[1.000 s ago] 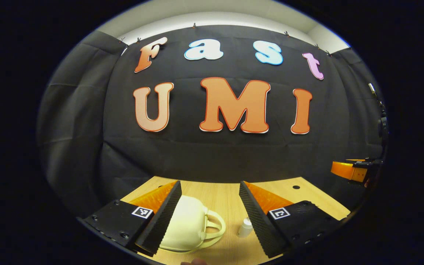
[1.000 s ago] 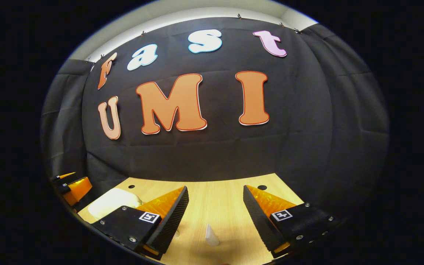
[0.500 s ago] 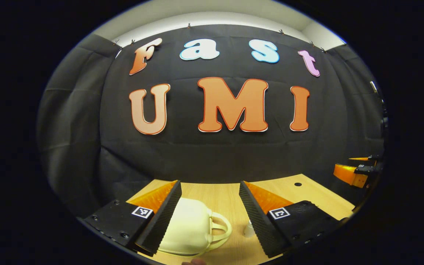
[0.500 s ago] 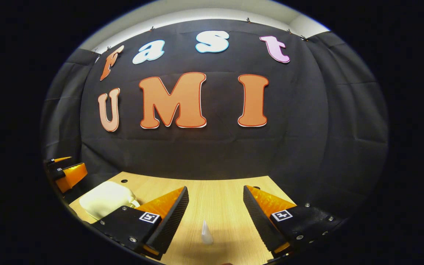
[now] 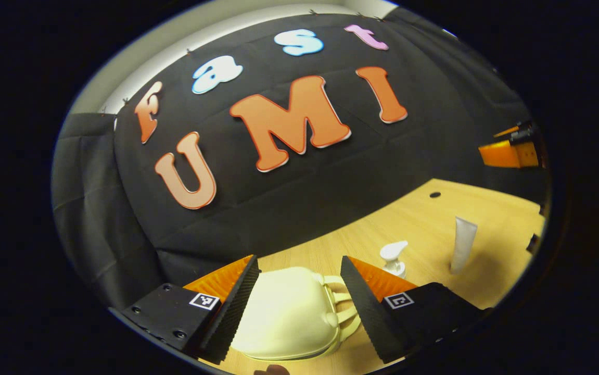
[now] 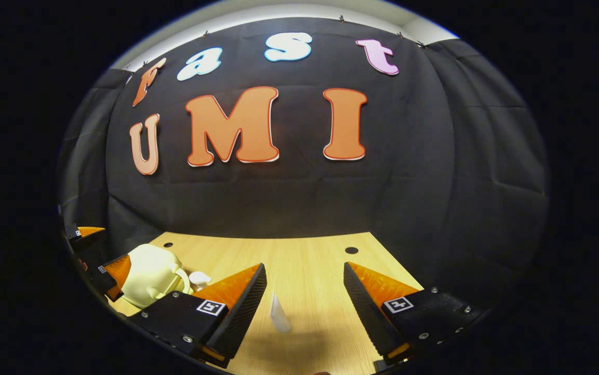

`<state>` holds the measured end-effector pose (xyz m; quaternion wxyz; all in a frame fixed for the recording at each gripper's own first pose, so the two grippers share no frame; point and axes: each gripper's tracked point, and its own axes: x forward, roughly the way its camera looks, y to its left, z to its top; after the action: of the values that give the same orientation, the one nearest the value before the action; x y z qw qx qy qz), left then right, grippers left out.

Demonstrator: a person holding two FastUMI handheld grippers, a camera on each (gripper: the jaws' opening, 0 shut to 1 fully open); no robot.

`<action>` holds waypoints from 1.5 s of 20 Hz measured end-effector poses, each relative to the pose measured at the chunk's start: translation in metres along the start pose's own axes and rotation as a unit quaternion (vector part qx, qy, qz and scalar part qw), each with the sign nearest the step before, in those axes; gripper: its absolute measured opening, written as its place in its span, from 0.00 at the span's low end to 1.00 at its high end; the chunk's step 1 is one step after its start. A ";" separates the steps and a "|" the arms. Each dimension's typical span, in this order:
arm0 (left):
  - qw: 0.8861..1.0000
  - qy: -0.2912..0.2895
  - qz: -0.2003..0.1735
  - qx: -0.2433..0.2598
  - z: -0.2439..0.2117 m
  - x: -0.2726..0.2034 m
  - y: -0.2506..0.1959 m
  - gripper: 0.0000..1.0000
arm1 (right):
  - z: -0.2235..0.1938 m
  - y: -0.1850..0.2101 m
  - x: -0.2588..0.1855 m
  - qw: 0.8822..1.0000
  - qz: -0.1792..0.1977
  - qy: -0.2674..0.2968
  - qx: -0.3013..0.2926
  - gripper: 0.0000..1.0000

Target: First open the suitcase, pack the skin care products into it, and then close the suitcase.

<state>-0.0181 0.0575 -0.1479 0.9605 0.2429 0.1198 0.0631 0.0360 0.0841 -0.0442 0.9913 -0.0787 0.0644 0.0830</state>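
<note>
The left gripper (image 5: 299, 291) is spread wide, its fingers to either side of the cream case (image 5: 289, 317) and above it; I can't tell whether either finger touches the shell. The case lies closed on the worktop (image 5: 434, 229), its handle (image 5: 343, 312) toward the right finger. The risk here, as I judge it, is a bad bite: the domed lid looks smooth, so fingers closing on it could slip off or shove the whole case across the wood instead of lifting the lid.

Just past the handle stands a pump bottle (image 5: 394, 258), and farther off a tube (image 5: 463, 245) upright on its cap. A sliding case could knock the bottle over.

The right gripper (image 6: 304, 297) is also spread and empty, with the tube (image 6: 280, 314) between its fingers but untouched. Narrow and tall, it would likely topple if nudged by one finger first.
</note>
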 end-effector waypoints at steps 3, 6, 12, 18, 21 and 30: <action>0.997 0.022 -0.030 0.063 -0.029 0.010 -0.033 0.99 | -0.016 -0.021 -0.001 1.000 -0.022 0.017 0.004 0.95; 0.992 0.049 -0.055 0.107 -0.066 0.019 -0.066 0.99 | -0.031 -0.039 -0.001 0.998 -0.042 0.039 0.013 0.95; 0.977 0.090 -0.046 0.186 -0.111 0.053 -0.080 0.99 | -0.051 -0.069 -0.002 0.995 -0.074 0.064 0.008 0.95; 0.967 0.101 -0.042 0.230 -0.123 0.081 -0.082 1.00 | -0.063 -0.082 0.003 0.992 -0.092 0.084 0.007 0.95; 0.961 0.118 -0.059 0.242 -0.131 0.093 -0.090 0.99 | -0.067 -0.081 0.004 0.992 -0.091 0.090 0.005 0.95; 0.941 0.126 -0.066 0.307 -0.130 0.107 -0.098 0.22 | -0.065 -0.072 0.006 0.992 -0.093 0.089 0.010 0.95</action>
<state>0.0573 0.0495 -0.3278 0.8187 0.5073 0.2689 -0.0102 0.0467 0.0040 -0.0981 0.9858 -0.0819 0.1456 -0.0171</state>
